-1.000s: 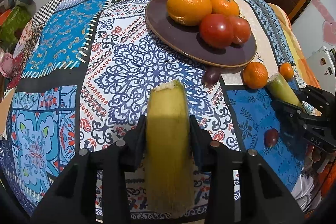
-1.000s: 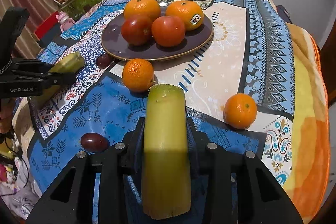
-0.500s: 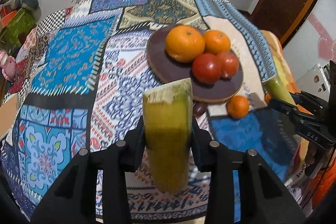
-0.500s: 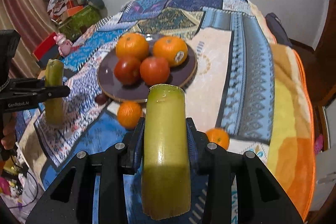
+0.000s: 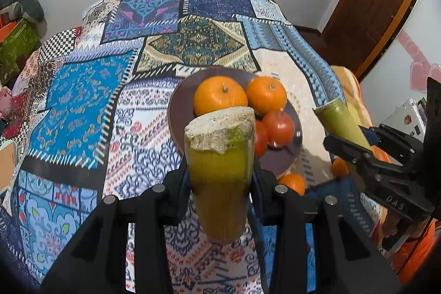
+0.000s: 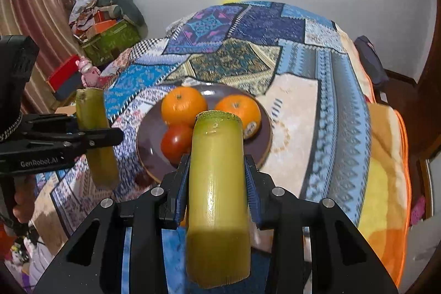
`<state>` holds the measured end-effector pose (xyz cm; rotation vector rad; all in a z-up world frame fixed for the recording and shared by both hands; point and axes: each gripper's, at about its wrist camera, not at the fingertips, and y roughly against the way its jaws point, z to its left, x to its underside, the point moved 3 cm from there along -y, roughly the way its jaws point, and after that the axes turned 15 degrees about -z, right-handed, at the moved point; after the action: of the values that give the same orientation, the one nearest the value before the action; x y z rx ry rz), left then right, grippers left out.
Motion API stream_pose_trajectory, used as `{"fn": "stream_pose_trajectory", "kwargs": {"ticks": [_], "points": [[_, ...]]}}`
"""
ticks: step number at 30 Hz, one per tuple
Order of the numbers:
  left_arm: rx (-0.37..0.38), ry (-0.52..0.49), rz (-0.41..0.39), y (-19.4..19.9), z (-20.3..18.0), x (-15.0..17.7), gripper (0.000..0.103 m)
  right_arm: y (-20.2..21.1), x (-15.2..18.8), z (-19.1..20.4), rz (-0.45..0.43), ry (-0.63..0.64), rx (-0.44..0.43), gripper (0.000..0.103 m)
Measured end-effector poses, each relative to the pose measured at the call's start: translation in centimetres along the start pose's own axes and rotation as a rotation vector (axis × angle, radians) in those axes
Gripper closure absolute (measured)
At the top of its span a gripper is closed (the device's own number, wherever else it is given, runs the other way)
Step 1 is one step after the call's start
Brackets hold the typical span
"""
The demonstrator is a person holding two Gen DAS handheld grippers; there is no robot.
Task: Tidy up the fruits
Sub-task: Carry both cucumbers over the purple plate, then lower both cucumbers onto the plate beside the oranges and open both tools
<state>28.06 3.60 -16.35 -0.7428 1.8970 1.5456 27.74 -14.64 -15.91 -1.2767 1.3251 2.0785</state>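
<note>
My left gripper (image 5: pixel 219 183) is shut on a yellow-green sugarcane piece (image 5: pixel 219 170) and holds it high above the patterned cloth. My right gripper (image 6: pixel 217 178) is shut on a second sugarcane piece (image 6: pixel 217 197), also lifted. Each gripper shows in the other view: the right one (image 5: pixel 358 148) at the right, the left one (image 6: pixel 91 134) at the left. Beyond them a dark purple plate (image 5: pixel 179 112) (image 6: pixel 259 145) holds two oranges (image 5: pixel 220 95) (image 6: pixel 183 105) and two tomatoes (image 5: pixel 278 126) (image 6: pixel 176 142).
Small mandarins (image 5: pixel 292 182) lie on the cloth near the plate's front edge. The patchwork cloth (image 5: pixel 82 101) covers the whole surface. A wooden door (image 5: pixel 380 4) stands at the right. Boxes and clutter (image 6: pixel 107 29) sit at the left by a curtain.
Both grippers have risen and pulled back from the cloth with their sugarcane pieces, so the plate looks smaller and farther. The pieces have tilted more upright.
</note>
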Motion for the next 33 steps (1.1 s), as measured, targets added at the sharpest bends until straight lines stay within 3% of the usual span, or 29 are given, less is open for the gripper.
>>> {"fn": "stream_pose_trajectory", "kwargs": {"ticks": [15,33], "points": [[-0.043,0.082,-0.014,-4.4,2.5,-2.9,0.065,-4.9,-4.0,0.3,-0.013,-0.027,-0.028,0.069],[-0.026,0.161,0.014,-7.4,3.8,-3.3,0.065,-9.4,-4.1,0.6,0.056,-0.041,-0.013,0.069]]}}
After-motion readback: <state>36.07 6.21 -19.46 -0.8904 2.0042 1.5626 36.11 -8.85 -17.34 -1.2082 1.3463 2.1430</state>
